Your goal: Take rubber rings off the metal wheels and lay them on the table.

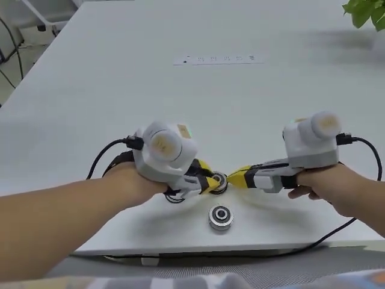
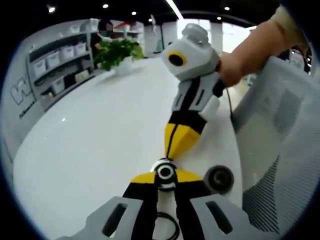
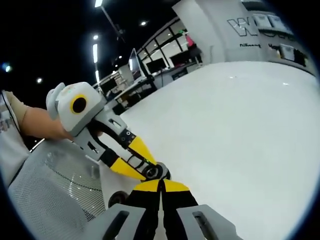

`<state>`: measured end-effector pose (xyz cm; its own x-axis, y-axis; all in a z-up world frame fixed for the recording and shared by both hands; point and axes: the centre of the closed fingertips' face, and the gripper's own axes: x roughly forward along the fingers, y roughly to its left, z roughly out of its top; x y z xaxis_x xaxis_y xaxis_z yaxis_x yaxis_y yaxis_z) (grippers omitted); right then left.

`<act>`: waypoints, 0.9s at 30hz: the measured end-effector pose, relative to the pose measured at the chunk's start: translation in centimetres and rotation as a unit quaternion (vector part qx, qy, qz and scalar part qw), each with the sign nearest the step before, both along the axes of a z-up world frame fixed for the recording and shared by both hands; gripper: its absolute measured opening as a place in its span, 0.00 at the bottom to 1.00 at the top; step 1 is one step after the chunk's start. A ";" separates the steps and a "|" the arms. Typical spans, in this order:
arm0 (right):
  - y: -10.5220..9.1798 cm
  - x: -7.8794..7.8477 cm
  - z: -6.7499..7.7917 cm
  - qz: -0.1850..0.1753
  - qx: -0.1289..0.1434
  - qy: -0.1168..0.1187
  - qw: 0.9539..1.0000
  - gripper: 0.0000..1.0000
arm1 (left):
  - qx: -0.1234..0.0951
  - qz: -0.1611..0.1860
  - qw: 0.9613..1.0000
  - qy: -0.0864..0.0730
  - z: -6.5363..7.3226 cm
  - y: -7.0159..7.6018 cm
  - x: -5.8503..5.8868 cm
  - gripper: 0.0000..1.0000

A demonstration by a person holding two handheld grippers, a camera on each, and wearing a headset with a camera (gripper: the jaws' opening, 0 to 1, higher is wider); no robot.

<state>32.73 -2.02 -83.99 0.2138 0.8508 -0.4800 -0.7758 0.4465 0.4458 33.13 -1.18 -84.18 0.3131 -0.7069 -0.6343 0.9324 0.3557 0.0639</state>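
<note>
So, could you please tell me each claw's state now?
Left claw: closed on a metal wheel.
Right claw: closed at that wheel; what it pinches cannot be told.

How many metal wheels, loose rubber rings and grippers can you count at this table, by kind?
Metal wheels: 2, the held wheel and the free wheel
Loose rubber rings: 1, the rubber ring
Grippers: 2, the left gripper and the right gripper
Total: 5

Leafy green plant (image 1: 366,12) — pale printed strip (image 1: 219,59)
</note>
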 end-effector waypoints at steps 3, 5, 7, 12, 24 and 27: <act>0.1 0.0 0.1 -0.003 0.006 0.004 1.000 0.00 | -0.002 0.003 1.000 0.000 0.0 0.0 0.0 0.12; 0.1 0.0 0.1 -0.003 0.006 0.004 1.000 0.00 | -0.001 0.004 1.000 0.000 0.0 0.0 0.0 0.12; 0.2 -0.1 0.2 -0.004 0.007 0.006 1.000 0.00 | 0.001 0.003 1.000 0.000 0.0 0.0 0.0 0.12; 0.4 -0.1 0.3 -0.007 0.013 0.015 1.000 0.00 | 0.003 0.005 1.000 -0.002 0.0 0.0 0.0 0.12; 1.7 -0.8 0.8 0.012 0.027 0.017 0.999 0.00 | 0.008 0.004 1.000 -0.003 0.0 0.0 -0.1 0.12; 2.5 -0.8 1.7 0.026 0.038 0.005 0.999 0.00 | 0.007 0.004 1.000 -0.003 0.0 0.0 -0.1 0.12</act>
<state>31.91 0.50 -82.28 0.1643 0.8948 -0.4151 -0.7923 0.3704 0.4849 33.05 -1.18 -84.18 0.3234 -0.6948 -0.6425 0.9289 0.3626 0.0754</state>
